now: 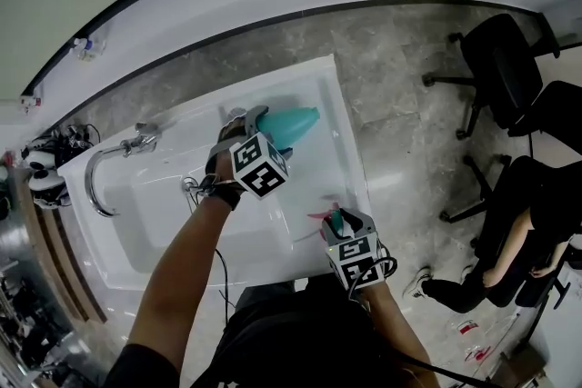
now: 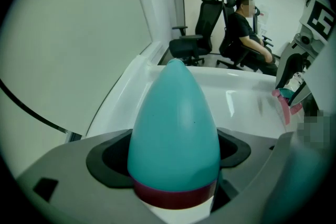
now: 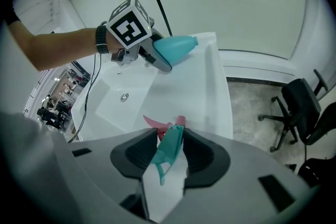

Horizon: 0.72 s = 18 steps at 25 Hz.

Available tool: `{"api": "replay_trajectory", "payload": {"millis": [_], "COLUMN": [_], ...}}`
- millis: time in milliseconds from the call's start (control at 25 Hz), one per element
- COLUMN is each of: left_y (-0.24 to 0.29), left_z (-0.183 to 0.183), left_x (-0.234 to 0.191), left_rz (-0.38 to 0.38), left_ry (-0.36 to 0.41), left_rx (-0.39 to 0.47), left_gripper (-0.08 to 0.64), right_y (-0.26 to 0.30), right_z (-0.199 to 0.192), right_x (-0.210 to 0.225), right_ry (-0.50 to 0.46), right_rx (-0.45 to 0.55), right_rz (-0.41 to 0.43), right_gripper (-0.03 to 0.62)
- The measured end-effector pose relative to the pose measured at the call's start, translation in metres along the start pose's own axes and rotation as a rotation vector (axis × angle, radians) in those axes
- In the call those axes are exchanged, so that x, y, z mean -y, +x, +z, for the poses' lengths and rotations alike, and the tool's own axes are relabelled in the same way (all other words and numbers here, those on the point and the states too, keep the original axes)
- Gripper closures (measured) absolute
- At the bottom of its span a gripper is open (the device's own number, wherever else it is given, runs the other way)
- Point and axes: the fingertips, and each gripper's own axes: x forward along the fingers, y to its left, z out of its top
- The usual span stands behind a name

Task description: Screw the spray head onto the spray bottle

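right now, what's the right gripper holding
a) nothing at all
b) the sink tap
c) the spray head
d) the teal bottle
C: in the right gripper view the right gripper is closed on the spray head, teal with a pink trigger, while the teal bottle is clamped in the left gripper.

L gripper [image 1: 262, 124] pointed steeply down, jaws clamped either side of the spray bottle [image 2: 173, 128], near its red band. L forearm [image 1: 182, 259] was bare and stretched fwd, w/ a dark band [image 3: 101, 39] on the wrist. R gripper [image 1: 336, 221] sat lower right in head view, also angled down, jaws closed on the spray head [image 3: 169, 144]. The grippers were apart, not touching.
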Motion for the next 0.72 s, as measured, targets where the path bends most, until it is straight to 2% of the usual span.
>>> {"api": "replay_trajectory", "payload": {"millis": [200, 400, 720], "left_y": [-0.048, -0.114, -0.232], "left_z": [-0.001, -0.007, -0.032], "left_x": [0.01, 0.021, 0.026], "left_rz": [0.001, 0.044, 0.115], "left_ry": [-0.049, -0.092, -0.149], "left_rx": [0.072, 0.15, 0.305], "left_gripper": [0.121, 0.121, 0.121], "right_y": [-0.031, -0.078, -0.145], "right_z": [0.019, 0.045, 0.087], "right_x": [-0.023, -0.052, -0.135], "right_ry": [-0.037, -0.092, -0.228], "right_rx": [0.066, 0.159, 0.263], "right_rz": [0.024, 0.018, -0.02], "right_gripper": [0.437, 0.437, 0.437]}}
